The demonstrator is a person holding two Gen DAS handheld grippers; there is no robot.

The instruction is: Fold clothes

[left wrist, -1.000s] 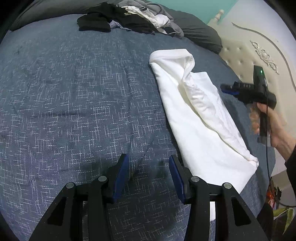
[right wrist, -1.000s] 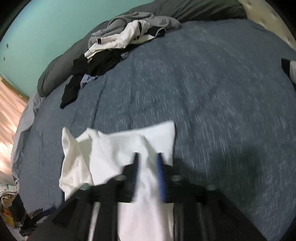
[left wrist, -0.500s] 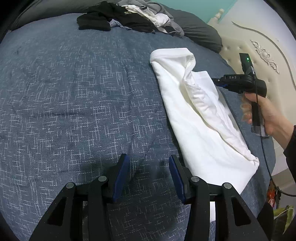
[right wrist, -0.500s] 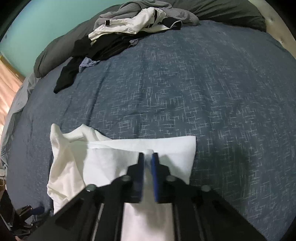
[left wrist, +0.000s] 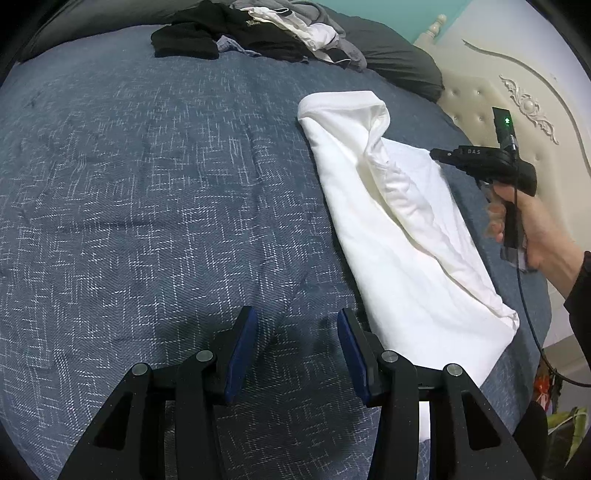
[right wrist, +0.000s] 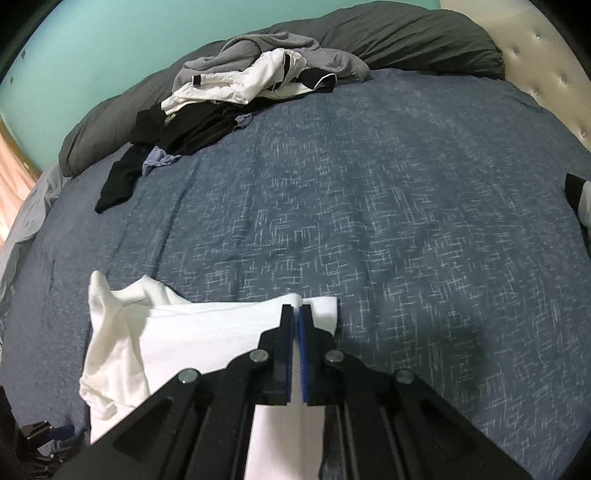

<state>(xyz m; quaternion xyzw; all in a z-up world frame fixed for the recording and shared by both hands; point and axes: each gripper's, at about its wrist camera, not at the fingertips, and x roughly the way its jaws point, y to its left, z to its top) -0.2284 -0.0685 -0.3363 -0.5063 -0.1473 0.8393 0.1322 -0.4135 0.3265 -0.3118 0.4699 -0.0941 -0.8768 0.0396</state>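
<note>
A white garment (left wrist: 399, 236), folded into a long strip, lies on the blue bedspread (left wrist: 147, 184) at the right side of the left wrist view. My left gripper (left wrist: 295, 321) hovers open over bare bedspread just left of the strip's near end, with nothing between its fingers. A hand (left wrist: 535, 229) holds my right gripper (left wrist: 434, 153) at the strip's right edge. In the right wrist view the right gripper (right wrist: 297, 310) is shut, with the far edge of the white garment (right wrist: 192, 339) pinched at its tips.
A heap of black, white and grey clothes (left wrist: 266, 33) lies at the far side of the bed, also seen as a pile (right wrist: 240, 96) in the right wrist view. A dark grey duvet (right wrist: 406, 40) lies behind it. A cream tufted headboard (left wrist: 480, 103) stands to the right.
The right gripper's jaws have closed from apart to shut at the white garment's edge, and it shifted slightly along that edge. The left gripper has not moved.
</note>
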